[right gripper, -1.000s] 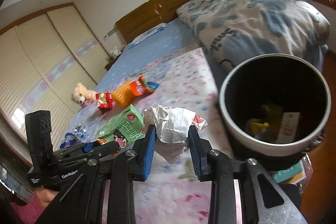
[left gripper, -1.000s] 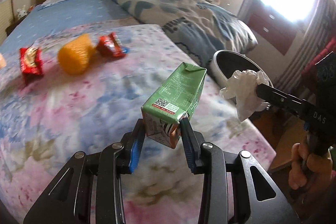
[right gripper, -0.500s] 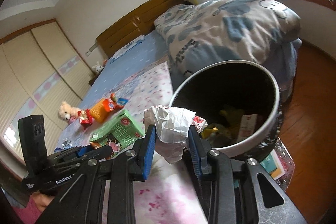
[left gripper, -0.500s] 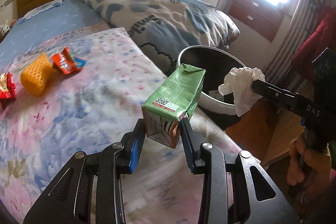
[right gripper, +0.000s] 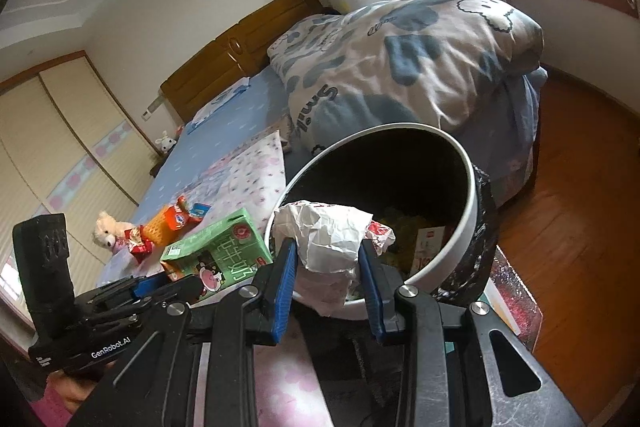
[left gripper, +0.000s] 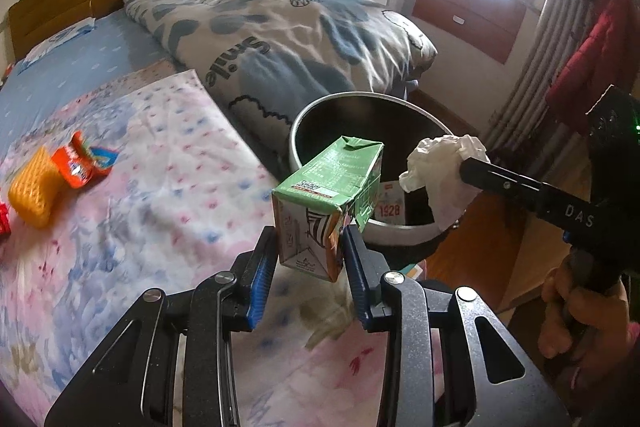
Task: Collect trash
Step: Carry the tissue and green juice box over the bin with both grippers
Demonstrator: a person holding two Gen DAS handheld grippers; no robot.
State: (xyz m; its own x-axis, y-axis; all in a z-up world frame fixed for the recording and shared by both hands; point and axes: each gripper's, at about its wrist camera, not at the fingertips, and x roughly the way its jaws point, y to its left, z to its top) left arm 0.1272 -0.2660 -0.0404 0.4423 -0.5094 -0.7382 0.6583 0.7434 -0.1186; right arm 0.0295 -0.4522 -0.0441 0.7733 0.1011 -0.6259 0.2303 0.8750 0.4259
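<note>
Left wrist view: the left gripper (left gripper: 308, 251) squeezes a green milk carton (left gripper: 332, 187) by the trash bin (left gripper: 298, 131). The right gripper (right gripper: 326, 259) grips crumpled paper (right gripper: 328, 231), maybe over the rim.

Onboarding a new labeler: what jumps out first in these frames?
Two pieces of trash held up by the round trash bin beside the bed: a green milk carton clamped in the left hand-held gripper, crumpled white paper in the right hand-held gripper. Behind them, orange and red snack wrappers lie on the floral blanket.

Black grippers, blue-padded fingers (left gripper: 260, 269); silver screws, pink sleeve (right gripper: 48, 409)
</note>
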